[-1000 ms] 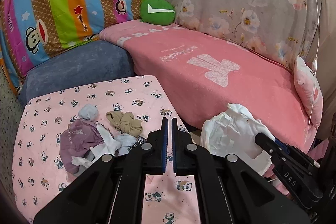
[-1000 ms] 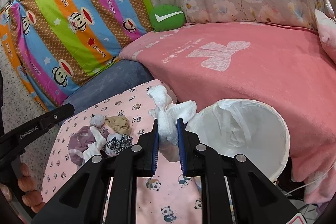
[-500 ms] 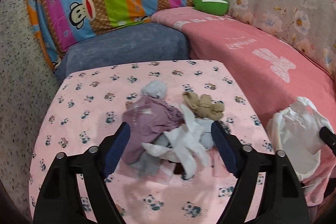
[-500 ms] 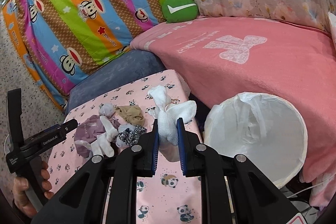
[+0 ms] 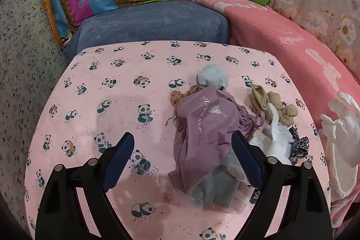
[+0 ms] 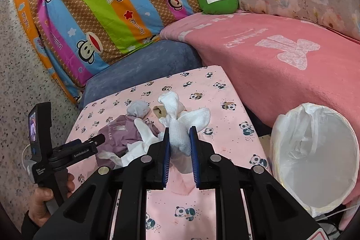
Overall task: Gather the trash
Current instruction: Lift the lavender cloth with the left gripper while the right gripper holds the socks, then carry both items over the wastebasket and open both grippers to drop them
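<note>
Panda-print pink tabletop carries the heap: left gripper, spread wide, hangs over the mauve drawstring cloth bag, soft, light, best pinched at its bunched centre. Right gripper clenches a limp white knitted sock; the white-lined bin waits at three o'clock.

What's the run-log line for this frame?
left gripper: open, over purple garment | right gripper: shut on white sock | lined bin: empty
</note>
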The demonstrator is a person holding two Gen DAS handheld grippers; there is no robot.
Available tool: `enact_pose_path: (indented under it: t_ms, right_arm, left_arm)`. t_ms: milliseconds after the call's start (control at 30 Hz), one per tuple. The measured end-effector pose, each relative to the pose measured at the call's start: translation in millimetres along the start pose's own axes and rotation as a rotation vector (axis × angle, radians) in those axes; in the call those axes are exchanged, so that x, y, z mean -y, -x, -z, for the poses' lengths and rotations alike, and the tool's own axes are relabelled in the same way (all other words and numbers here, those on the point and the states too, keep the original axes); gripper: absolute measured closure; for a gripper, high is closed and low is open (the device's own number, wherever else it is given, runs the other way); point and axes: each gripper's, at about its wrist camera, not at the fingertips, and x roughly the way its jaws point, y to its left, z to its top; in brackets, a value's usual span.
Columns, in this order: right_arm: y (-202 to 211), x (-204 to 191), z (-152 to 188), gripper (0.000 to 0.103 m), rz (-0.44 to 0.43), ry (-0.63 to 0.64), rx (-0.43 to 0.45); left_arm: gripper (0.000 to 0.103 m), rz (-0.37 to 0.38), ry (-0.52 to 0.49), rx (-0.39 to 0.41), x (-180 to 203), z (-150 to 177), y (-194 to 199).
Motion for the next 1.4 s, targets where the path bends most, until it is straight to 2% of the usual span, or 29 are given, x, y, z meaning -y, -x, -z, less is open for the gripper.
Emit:
enact_pose_path:
  t_ms: [67,100,133,267,333,367,400,500,700,967,1200,1400]
  right_arm:
    - [-6.0,-6.1,-0.7,0.086,-0.003,0.009,-0.006]
    - [-9.7,-9.6,-1.2,0.086,-0.005,0.012,-0.01]
    - [-13.1,-12.8,-1.6,0.086,-0.008,0.016,-0.014]
    - [-21.2,-22.5,-2.4,0.086,-0.014,0.027,-0.023]
    - [-22.7,-24.1,-2.5,0.086,-0.015,0.03,-0.025]
    - [-23.2,-24.6,-2.8,0.086,-0.016,0.031,-0.026]
    - [-23.5,-25.1,-2.7,0.086,-0.017,0.032,-0.027]
    - [-21.5,-24.2,-2.8,0.086,-0.019,0.032,-0.025]
    - [-4.9,-16.1,-7.6,0.086,-0.02,0.022,0.007]
    - [30.1,6.8,-15.0,0.086,-0.01,-0.012,0.072]
    - [63.3,44.8,-18.3,0.086,0.035,-0.055,0.124]
    - [87.3,94.9,-16.3,0.086,0.102,-0.11,0.149]
  left_arm:
    - [0.02,0.011,-0.001,-0.007,-1.1,0.1,-7.2]
    - [0.026,0.017,-0.003,-0.011,-1.0,0.0,-10.0]
    - [0.035,0.027,-0.004,-0.019,-1.1,0.0,-13.1]
    - [0.055,0.067,0.008,-0.054,-2.9,0.6,-26.2]
    - [0.078,0.08,0.003,-0.061,-2.0,0.3,-29.0]
    - [0.085,0.086,0.0,-0.063,-1.0,0.9,-29.0]
    - [0.096,0.092,-0.001,-0.065,-0.2,1.3,-27.8]
    - [0.1,0.104,-0.01,-0.04,5.0,-1.2,-15.4]
    - [0.101,0.117,-0.059,0.05,29.0,-16.0,29.6]
    - [0.101,0.178,-0.14,0.17,88.2,-30.3,90.8]
    - [0.101,0.273,-0.212,0.182,153.2,-23.7,109.1]
    - [0.101,0.348,-0.276,0.164,210.7,-11.2,111.4]
